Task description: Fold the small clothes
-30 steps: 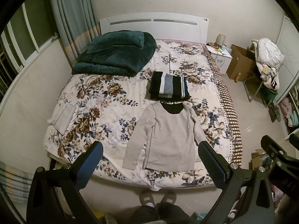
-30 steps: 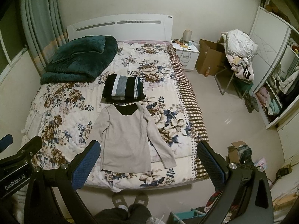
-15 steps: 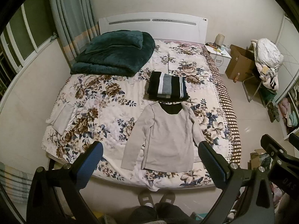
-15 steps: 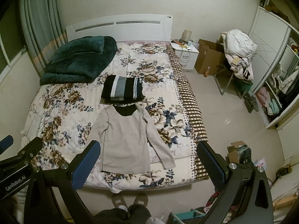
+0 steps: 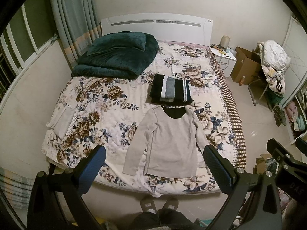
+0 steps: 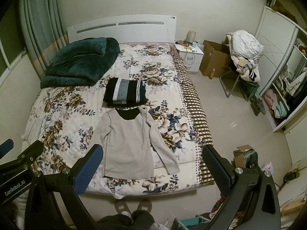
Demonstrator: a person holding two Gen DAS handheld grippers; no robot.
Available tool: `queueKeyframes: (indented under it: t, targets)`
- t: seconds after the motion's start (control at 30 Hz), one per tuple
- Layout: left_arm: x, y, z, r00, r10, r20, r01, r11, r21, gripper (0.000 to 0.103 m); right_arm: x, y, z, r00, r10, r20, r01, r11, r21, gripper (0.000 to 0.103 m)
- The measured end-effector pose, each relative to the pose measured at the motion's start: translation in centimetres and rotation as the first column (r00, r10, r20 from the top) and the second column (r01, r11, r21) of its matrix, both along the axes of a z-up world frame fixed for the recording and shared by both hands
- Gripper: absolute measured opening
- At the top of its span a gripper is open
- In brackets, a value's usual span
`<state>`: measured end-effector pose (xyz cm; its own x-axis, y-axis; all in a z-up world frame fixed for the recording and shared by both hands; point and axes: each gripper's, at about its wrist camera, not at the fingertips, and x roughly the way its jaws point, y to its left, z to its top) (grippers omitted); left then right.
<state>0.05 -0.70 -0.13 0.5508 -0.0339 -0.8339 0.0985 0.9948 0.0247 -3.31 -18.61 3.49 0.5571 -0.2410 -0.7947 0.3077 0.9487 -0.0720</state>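
Observation:
A beige long-sleeved top (image 5: 170, 141) lies flat, face up, near the foot of the floral bed (image 5: 107, 99), sleeves spread; it also shows in the right wrist view (image 6: 126, 143). A folded black, white and grey striped garment (image 5: 170, 92) lies just beyond its collar, also in the right wrist view (image 6: 125, 93). My left gripper (image 5: 153, 159) is open and empty, held high above the bed's foot. My right gripper (image 6: 151, 159) is open and empty, beside it to the right.
A folded dark green blanket (image 5: 117, 54) lies at the bed's head on the left. A small pale folded cloth (image 5: 63, 122) sits at the bed's left edge. A nightstand (image 6: 191, 57), a cardboard box (image 6: 214, 61) and a chair piled with clothes (image 6: 243, 55) stand to the right.
Both grippers have drifted slightly, so the bed sits a little higher in the views. The clothes have not moved.

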Motion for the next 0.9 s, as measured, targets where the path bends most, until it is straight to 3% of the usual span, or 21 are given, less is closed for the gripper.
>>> queueKeyframes:
  t: [0.83, 0.9]
  targets:
    - [0.1, 0.2, -0.1, 1.000, -0.005, 0.002, 0.005, 1.000, -0.006, 0.103, 0.7, -0.6, 0.3, 1.000, -0.003, -0.007, 0.003, 1.000, 0.010, 0.103]
    - [1.0, -2.0, -0.7, 1.000, 0.004, 0.022, -0.004, 1.000, 0.010, 0.103, 1.0, -0.8, 0.0, 1.000, -0.007, -0.012, 0.008, 1.000, 0.021, 0.103]
